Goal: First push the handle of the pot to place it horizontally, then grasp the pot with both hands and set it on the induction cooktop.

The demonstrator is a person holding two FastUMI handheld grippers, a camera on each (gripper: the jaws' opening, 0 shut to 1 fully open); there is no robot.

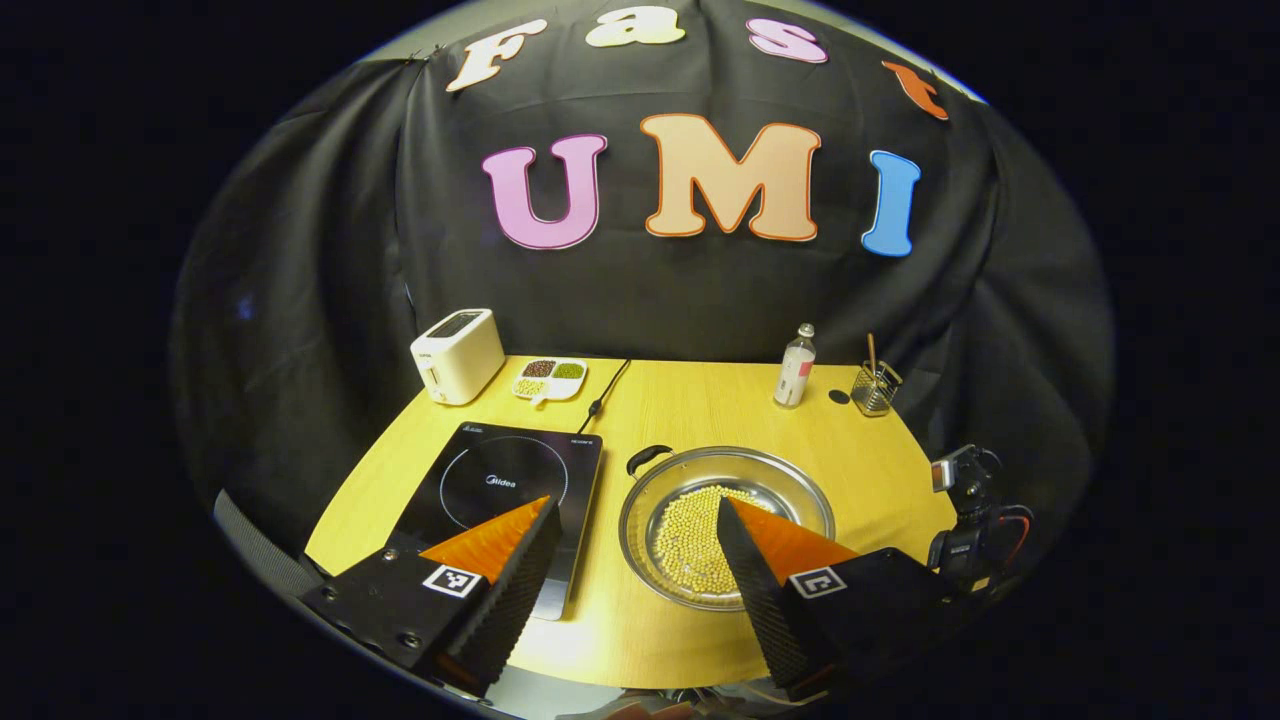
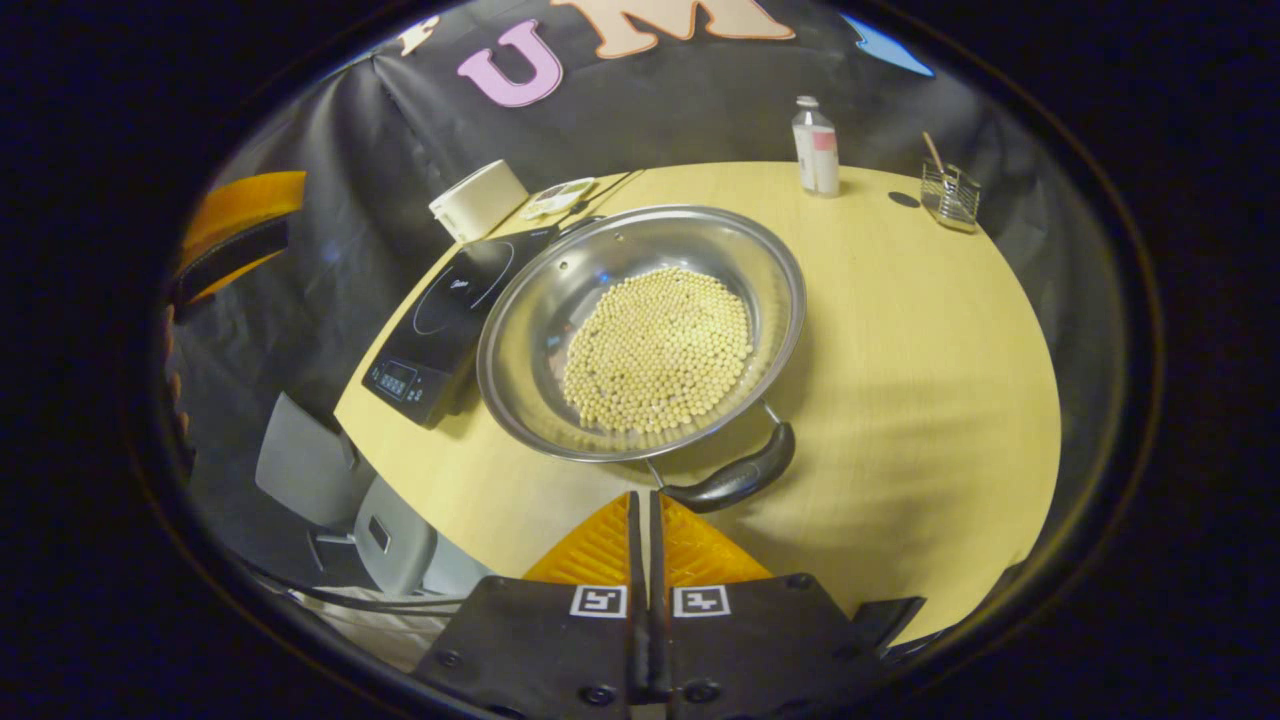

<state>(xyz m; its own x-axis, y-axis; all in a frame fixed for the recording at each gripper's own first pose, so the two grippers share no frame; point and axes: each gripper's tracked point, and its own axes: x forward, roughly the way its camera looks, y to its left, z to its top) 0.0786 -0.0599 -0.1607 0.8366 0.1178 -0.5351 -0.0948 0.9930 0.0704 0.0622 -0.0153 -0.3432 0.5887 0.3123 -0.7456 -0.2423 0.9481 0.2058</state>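
A steel pot (image 1: 640,520) with yellow beans in it stands on the wooden table (image 1: 700,400), just right of the black induction cooktop (image 1: 500,480). One black handle (image 1: 648,458) points to the far left. My left gripper (image 1: 633,500) hovers open above the table's front edge, one finger over the cooktop and the other over the pot. In the right gripper view the pot (image 2: 540,320) lies straight ahead, and its near handle (image 2: 740,478) slants to the right. My right gripper (image 2: 645,495) is shut on nothing, its tips just beside that handle's left end.
At the back of the table stand a white toaster (image 1: 457,355), a divided dish of beans (image 1: 549,380), a bottle (image 1: 795,367) and a wire holder (image 1: 875,388). The cooktop's cord (image 1: 605,390) runs backward. A dark rig with a camera (image 1: 965,520) sits off the table's right edge. Grey chairs (image 2: 310,470) stand below.
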